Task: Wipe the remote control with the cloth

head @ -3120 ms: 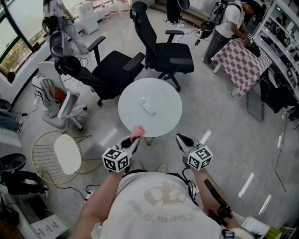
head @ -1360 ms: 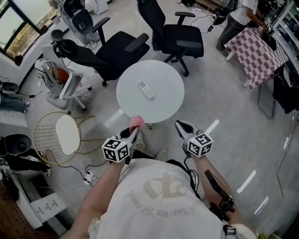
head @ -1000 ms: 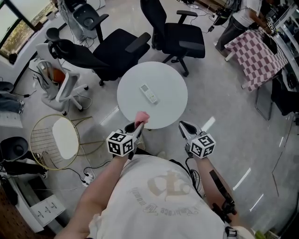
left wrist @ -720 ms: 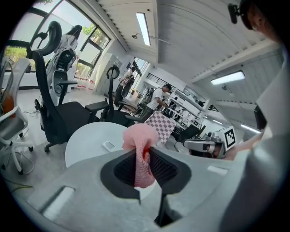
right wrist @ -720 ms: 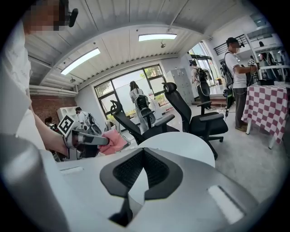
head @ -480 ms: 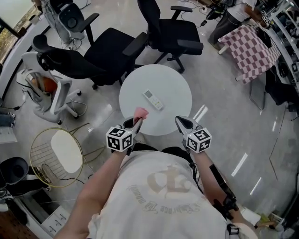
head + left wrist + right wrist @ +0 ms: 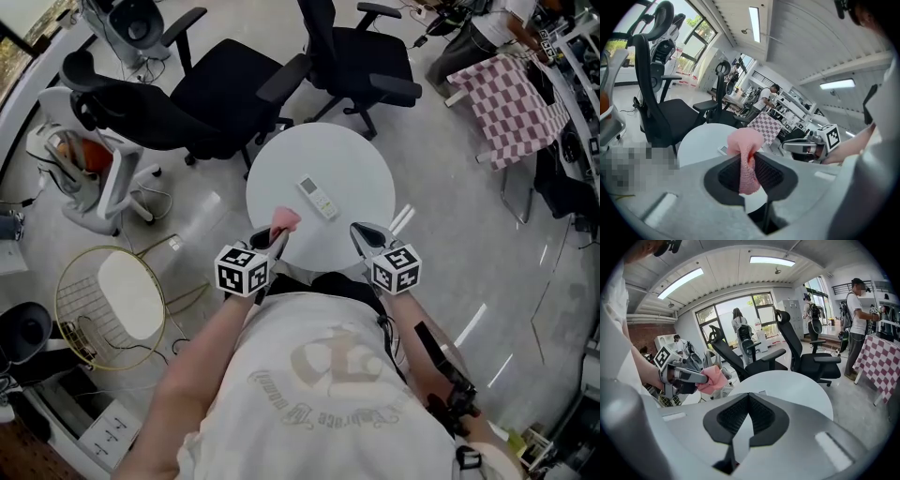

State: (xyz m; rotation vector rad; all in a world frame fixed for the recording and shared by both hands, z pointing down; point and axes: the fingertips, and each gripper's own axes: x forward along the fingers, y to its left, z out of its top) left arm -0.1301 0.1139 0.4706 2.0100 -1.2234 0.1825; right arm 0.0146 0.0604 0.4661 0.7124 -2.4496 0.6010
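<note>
A white remote control (image 7: pixel 319 197) lies near the middle of the round white table (image 7: pixel 366 173). My left gripper (image 7: pixel 278 236) is shut on a pink cloth (image 7: pixel 284 221) (image 7: pixel 748 154) (image 7: pixel 712 378), which bunches up above its jaws at the table's near left edge. At the table's near right edge my right gripper (image 7: pixel 361 234) (image 7: pixel 748 399) is shut with nothing between its jaws. Both grippers hang short of the remote. The remote's end (image 7: pixel 723 150) peeks out beside the cloth in the left gripper view.
Two black office chairs (image 7: pixel 230 84) (image 7: pixel 361 61) stand behind the table, a white chair (image 7: pixel 89 169) at the left. A gold wire side table (image 7: pixel 108 300) sits at my lower left. A person (image 7: pixel 478 37) stands by a checkered table (image 7: pixel 511 94) at the far right.
I have come closer to the table: both grippers, earlier over the floor in front of it, now reach its near edge. The cloth stays clamped in the left one.
</note>
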